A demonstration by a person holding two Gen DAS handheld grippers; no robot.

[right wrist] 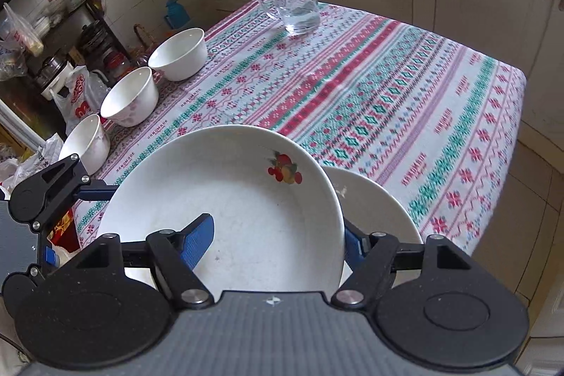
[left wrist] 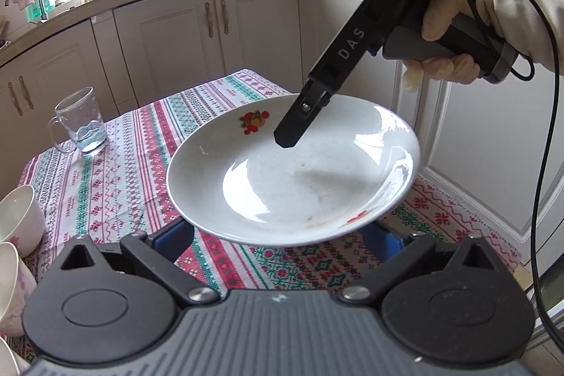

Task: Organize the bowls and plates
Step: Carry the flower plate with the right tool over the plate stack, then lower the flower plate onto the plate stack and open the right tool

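Observation:
A white plate with fruit decals (left wrist: 282, 178) (right wrist: 246, 199) hangs tilted above the tablecloth, with my right gripper (right wrist: 278, 228) shut on its rim. One blue pad (right wrist: 199, 242) lies inside the plate and the other finger sits behind the rim. In the left wrist view the right gripper (left wrist: 292, 133) reaches down over the plate's far rim, held by a gloved hand (left wrist: 447, 34). My left gripper (left wrist: 278, 236) is open, its fingers spread wide just under the plate's near edge. A second white plate (right wrist: 377, 203) lies beside and below the held one. Three white bowls (right wrist: 179, 53) (right wrist: 130, 96) (right wrist: 86, 141) line the table's left edge.
A glass mug (left wrist: 81, 120) (right wrist: 292, 0) stands at the far side of the patterned tablecloth (right wrist: 387, 87). Two of the bowls (left wrist: 17, 217) sit close to my left gripper's left side. Kitchen cabinets (left wrist: 183, 34) and a cluttered counter lie beyond the table. A black cable (left wrist: 543, 147) hangs at the right.

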